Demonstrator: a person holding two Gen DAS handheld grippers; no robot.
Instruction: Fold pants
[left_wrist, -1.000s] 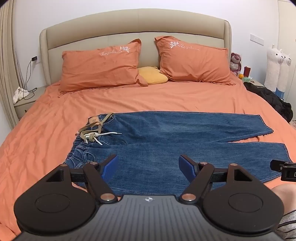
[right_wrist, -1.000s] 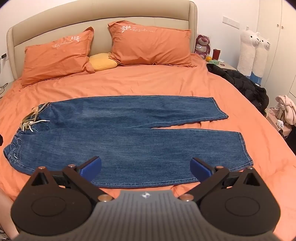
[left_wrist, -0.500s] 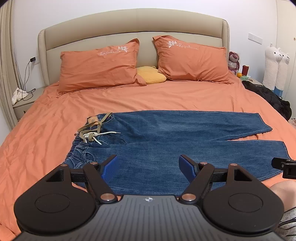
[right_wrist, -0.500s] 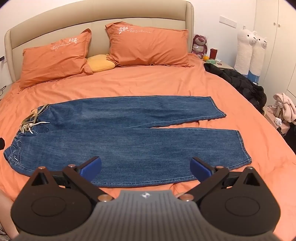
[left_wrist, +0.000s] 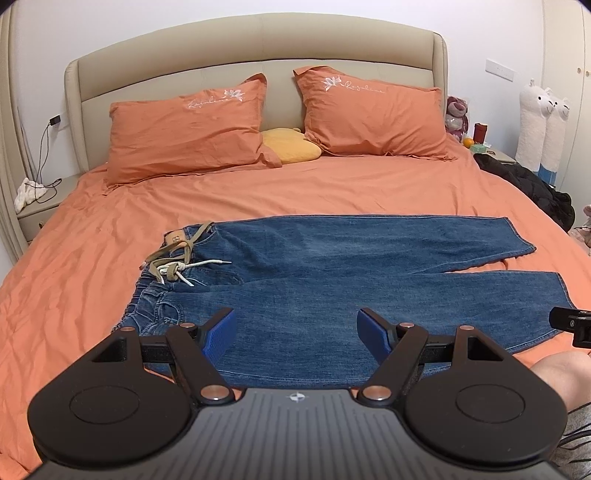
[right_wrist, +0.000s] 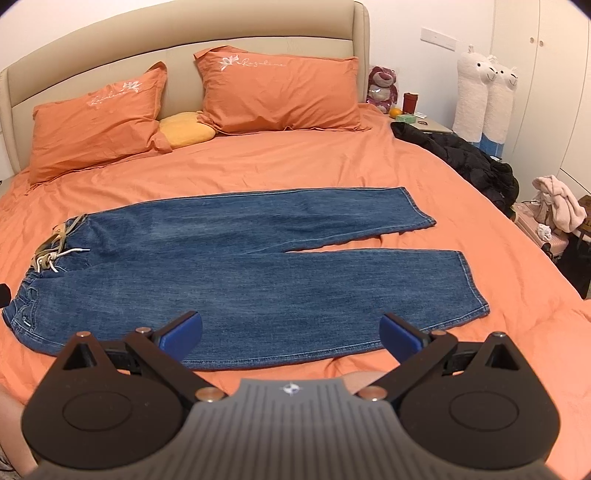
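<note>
Blue jeans lie flat on the orange bed, waistband to the left with a tan belt and white drawstring, both legs stretched right and slightly apart at the hems. My left gripper hovers open above the near leg by the waist end, holding nothing. Over the near edge of the same leg, further right, my right gripper stands open and empty. A black part of the right gripper shows at the left wrist view's right edge.
Two orange pillows and a yellow cushion rest against the beige headboard. A black jacket lies on the bed's right side. Nightstands, plush llamas and a pink clothes pile flank the bed. A person's knee is close.
Both views have drifted slightly; the jeans sit a little higher and more central in frame. The jeans have not moved and both grippers stay open.
</note>
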